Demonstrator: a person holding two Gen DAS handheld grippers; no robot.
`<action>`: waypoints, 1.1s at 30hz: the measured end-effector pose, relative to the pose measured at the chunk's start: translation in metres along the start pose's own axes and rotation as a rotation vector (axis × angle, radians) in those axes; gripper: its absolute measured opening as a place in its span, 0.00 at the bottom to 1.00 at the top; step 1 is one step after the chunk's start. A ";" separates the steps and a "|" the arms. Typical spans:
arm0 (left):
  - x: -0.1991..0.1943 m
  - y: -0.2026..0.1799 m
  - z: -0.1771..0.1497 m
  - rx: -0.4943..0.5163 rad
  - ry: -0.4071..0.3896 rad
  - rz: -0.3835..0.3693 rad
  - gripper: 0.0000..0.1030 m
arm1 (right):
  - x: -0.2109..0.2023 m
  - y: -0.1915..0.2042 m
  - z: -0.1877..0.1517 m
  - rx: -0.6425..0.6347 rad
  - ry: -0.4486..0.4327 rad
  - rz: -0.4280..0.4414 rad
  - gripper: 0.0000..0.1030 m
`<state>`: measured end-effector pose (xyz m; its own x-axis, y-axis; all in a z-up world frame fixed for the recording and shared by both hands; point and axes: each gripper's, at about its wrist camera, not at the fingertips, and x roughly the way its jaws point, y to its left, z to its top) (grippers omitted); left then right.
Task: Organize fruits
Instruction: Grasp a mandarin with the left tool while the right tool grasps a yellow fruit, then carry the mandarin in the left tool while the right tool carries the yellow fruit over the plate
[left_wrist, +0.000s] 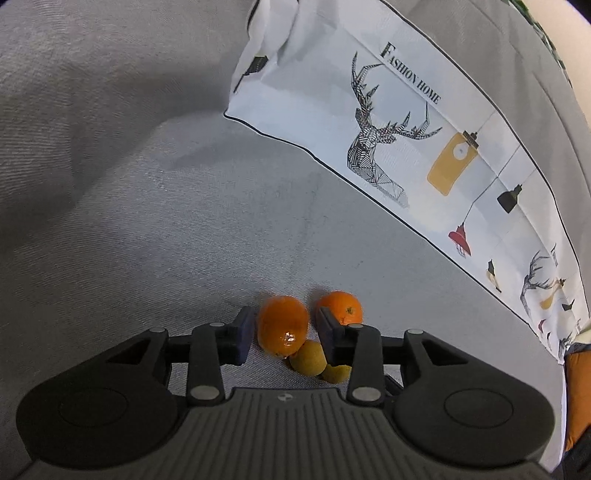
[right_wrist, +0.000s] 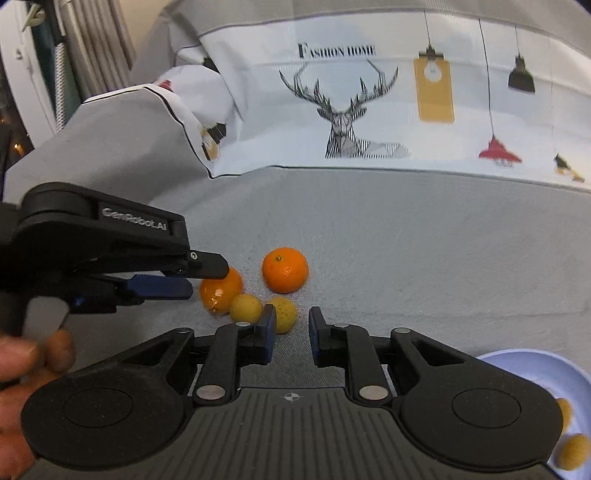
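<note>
Two oranges and two small yellow fruits lie together on a grey bedsheet. In the left wrist view my left gripper (left_wrist: 284, 325) is open, its fingers on either side of one orange (left_wrist: 282, 326), not touching. The second orange (left_wrist: 341, 306) lies just right of the right finger. The two yellow fruits (left_wrist: 308, 357) (left_wrist: 336, 373) lie behind them. In the right wrist view my right gripper (right_wrist: 291, 325) is open and empty, just short of a yellow fruit (right_wrist: 284, 314). The left gripper (right_wrist: 192, 280) shows there beside an orange (right_wrist: 221, 290). The other orange (right_wrist: 285, 270) and yellow fruit (right_wrist: 245, 307) lie near.
A pale blue plate (right_wrist: 524, 373) at the lower right holds two small yellow fruits (right_wrist: 574, 456). A white printed quilt (right_wrist: 369, 110) with a deer design lies folded behind the fruits. A hand (right_wrist: 29, 354) holds the left gripper.
</note>
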<state>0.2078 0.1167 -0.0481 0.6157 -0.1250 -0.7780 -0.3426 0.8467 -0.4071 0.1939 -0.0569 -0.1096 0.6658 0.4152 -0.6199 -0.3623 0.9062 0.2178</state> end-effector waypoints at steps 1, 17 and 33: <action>0.001 0.000 0.000 0.004 0.001 0.000 0.40 | 0.004 -0.001 0.001 0.011 0.003 0.005 0.23; 0.016 -0.004 0.001 0.064 0.046 0.035 0.34 | 0.024 0.006 0.003 -0.020 0.029 0.035 0.22; -0.054 -0.029 -0.017 0.201 -0.204 0.018 0.34 | -0.065 -0.008 0.014 0.028 -0.056 0.012 0.22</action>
<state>0.1722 0.0905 -0.0023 0.7476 -0.0192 -0.6638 -0.2198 0.9361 -0.2746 0.1628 -0.0898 -0.0606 0.6970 0.4295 -0.5743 -0.3530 0.9025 0.2466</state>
